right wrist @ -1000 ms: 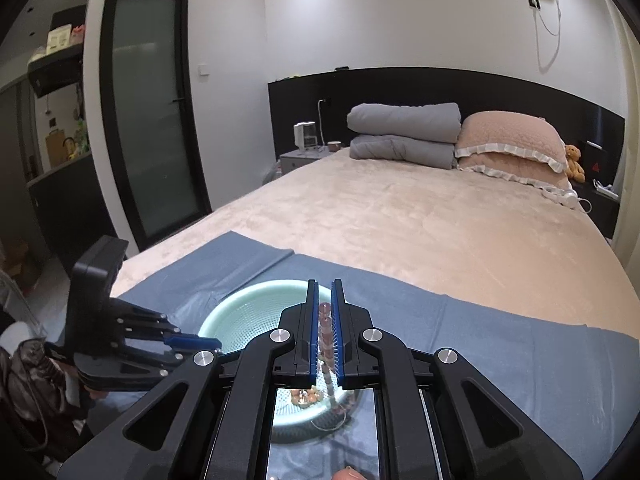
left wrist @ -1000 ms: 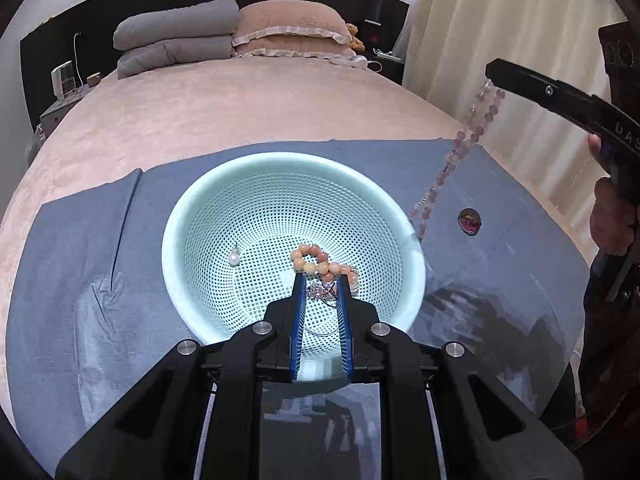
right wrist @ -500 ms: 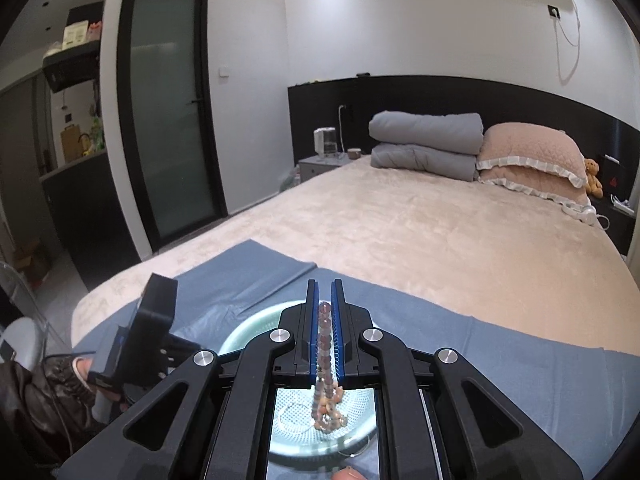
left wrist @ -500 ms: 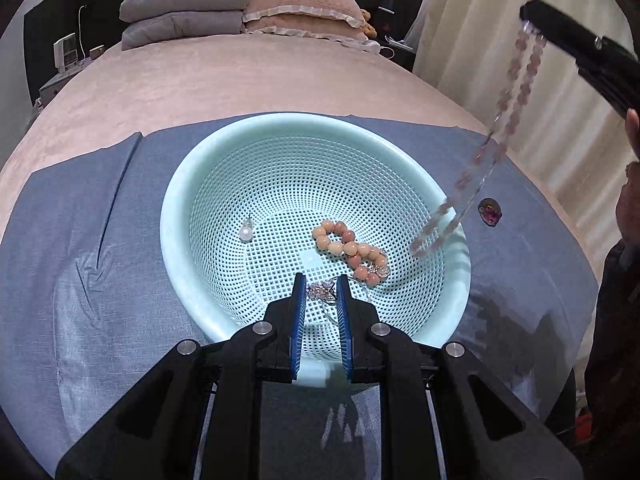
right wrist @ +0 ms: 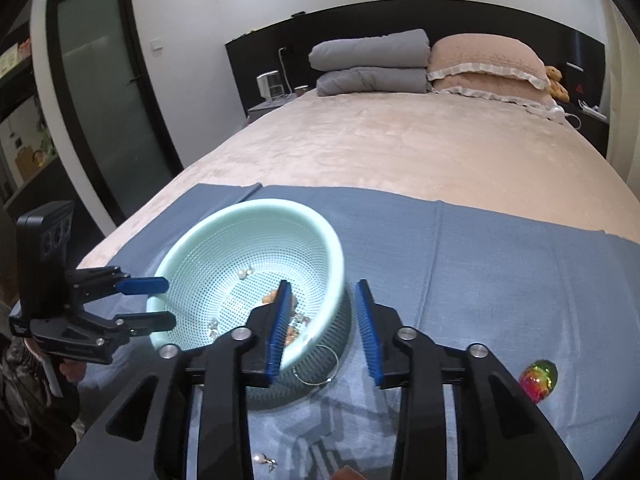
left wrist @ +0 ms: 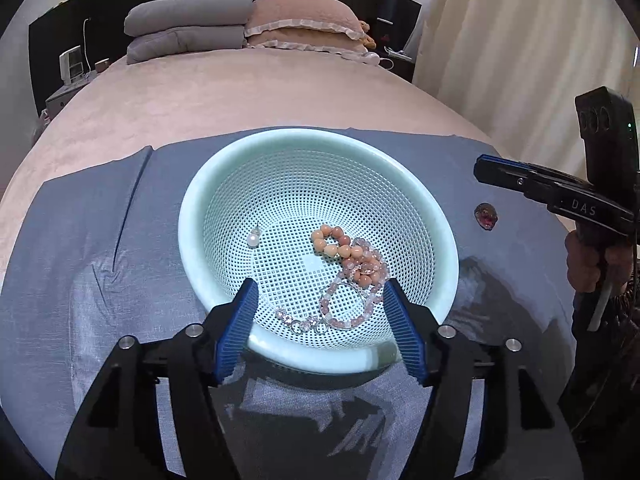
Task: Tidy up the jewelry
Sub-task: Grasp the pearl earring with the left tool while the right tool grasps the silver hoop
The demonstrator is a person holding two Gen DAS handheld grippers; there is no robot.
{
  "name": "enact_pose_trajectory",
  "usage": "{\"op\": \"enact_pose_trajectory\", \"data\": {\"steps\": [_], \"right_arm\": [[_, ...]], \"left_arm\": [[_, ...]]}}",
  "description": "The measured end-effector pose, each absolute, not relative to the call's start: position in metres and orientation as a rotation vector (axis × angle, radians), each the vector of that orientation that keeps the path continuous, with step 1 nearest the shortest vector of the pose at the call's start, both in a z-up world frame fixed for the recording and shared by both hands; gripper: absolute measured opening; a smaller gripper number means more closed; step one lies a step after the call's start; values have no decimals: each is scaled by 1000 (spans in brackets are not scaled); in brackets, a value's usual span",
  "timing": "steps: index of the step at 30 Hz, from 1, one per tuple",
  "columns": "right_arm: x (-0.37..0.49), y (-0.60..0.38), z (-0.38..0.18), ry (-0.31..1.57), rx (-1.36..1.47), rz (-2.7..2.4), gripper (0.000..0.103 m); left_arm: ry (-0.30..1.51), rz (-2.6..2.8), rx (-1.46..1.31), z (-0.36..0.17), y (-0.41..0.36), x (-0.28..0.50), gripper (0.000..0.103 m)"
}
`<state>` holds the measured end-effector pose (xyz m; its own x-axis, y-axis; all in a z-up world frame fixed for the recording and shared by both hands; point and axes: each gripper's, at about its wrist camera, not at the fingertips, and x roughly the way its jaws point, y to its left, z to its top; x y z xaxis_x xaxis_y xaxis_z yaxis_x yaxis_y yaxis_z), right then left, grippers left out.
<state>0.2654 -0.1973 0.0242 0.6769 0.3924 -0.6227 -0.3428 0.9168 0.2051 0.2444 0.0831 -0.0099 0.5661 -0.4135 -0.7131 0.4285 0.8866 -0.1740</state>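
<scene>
A mint green mesh basket (left wrist: 440, 236) stands on a blue-grey cloth (left wrist: 100, 264) on the bed; it also shows in the right wrist view (right wrist: 256, 210). In it lie an orange bead bracelet (left wrist: 332, 242), a pale pink bead strand (left wrist: 352, 304), a silver chain (left wrist: 298, 322) and a pearl earring (left wrist: 253, 238). My left gripper (left wrist: 320, 324) is open and empty, its fingers straddling the basket's near rim. My right gripper (right wrist: 324, 328) is open and empty, just right of the basket; it also shows in the left wrist view (left wrist: 486, 168). A red gem (right wrist: 538, 380) lies on the cloth.
A thin wire ring (right wrist: 320, 368) lies beside the basket and a pearl earring (right wrist: 262, 460) lies on the cloth near the right gripper's base. Pillows (left wrist: 304, 20) and folded grey bedding (left wrist: 188, 26) lie at the bed's head. A curtain (left wrist: 520, 40) hangs on the right.
My right gripper has opened and let go of the pink bead strand, which now lies in the basket. My left gripper has opened from the basket's rim.
</scene>
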Motion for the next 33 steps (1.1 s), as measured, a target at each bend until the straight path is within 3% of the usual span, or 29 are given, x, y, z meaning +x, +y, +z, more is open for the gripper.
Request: {"op": "enact_pose_trajectory", "data": {"steps": [10,21,33], "right_arm": [[259,-213,-21,825,88,402,49],[268,-183,-52,885,4,478,49],[287,-164,-80,932,-87,469,21]], "left_arm": [[798,-541,30,-3,75,199,72],[813,-662,58,-34,28,149,75],[897,-694,95,-83,-13,170,75]]}}
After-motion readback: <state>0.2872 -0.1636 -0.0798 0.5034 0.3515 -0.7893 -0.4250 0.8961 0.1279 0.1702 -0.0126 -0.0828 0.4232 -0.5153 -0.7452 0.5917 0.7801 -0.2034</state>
